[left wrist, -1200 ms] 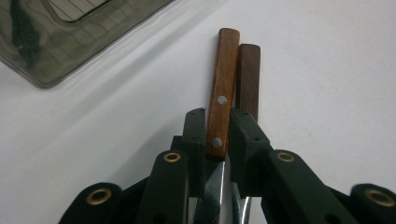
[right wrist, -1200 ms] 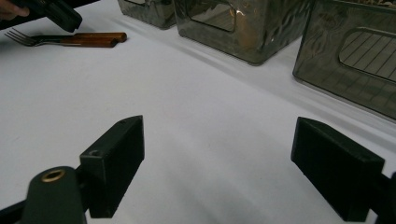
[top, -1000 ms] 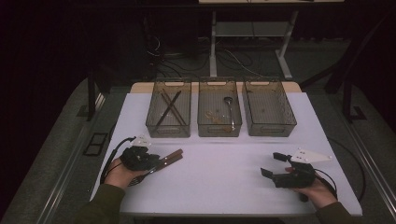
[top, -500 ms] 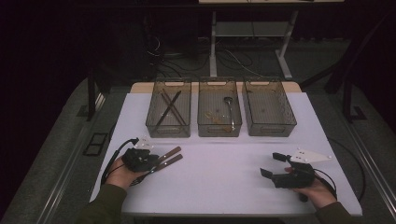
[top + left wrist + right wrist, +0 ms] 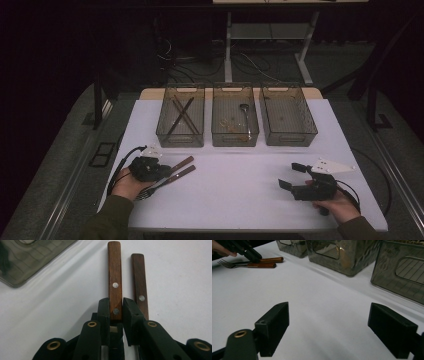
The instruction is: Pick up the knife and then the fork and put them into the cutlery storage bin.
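Observation:
Two wooden-handled utensils lie side by side on the white table (image 5: pixel 240 200) at front left. My left gripper (image 5: pixel 167 170) (image 5: pixel 116 305) is shut on the farther wooden handle (image 5: pixel 115 275) (image 5: pixel 184 161), one pad pressed on each side of it. The nearer handle (image 5: pixel 139 277) (image 5: pixel 186 172) lies free beside it. Fork tines (image 5: pixel 222 263) show behind the left hand in the right gripper view. My right gripper (image 5: pixel 291 175) (image 5: pixel 328 315) rests at front right, open, with only bare table between its jaws.
Three translucent grey bins stand in a row at the back of the table. The left bin (image 5: pixel 165 132) holds dark sticks, the middle bin (image 5: pixel 235 140) a spoon (image 5: pixel 244 111), and the right bin (image 5: pixel 310 130) looks bare. A cable (image 5: pixel 117 167) loops past the left hand.

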`<action>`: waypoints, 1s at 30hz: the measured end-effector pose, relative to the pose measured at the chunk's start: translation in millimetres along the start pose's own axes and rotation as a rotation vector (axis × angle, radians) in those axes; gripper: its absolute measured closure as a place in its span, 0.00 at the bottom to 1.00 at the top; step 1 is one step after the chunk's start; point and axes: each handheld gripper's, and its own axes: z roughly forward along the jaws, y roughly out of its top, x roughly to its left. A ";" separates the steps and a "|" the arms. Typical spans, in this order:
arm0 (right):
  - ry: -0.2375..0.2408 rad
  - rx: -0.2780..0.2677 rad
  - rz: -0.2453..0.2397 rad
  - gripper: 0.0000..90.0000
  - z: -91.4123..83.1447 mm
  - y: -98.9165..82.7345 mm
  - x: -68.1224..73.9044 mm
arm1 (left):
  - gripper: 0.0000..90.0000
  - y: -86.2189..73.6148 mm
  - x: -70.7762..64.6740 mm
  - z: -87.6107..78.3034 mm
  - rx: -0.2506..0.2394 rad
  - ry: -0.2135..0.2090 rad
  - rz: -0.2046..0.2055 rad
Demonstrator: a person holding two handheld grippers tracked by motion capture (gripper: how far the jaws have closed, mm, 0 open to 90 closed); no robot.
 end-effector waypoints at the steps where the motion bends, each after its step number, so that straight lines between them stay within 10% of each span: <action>1: 0.000 0.002 0.001 0.19 0.3 0.0 0.0 | 0.86 1.3 0.6 0.0 0.005 -0.001 0.003; 12: 0.086 0.048 0.032 0.18 -0.4 10.9 -1.6 | 0.86 23.7 -2.9 -6.1 0.008 -0.014 0.072; 30: 0.287 0.219 -0.193 0.16 29.4 49.6 19.4 | 0.85 86.2 -67.5 14.3 -0.019 -0.200 0.279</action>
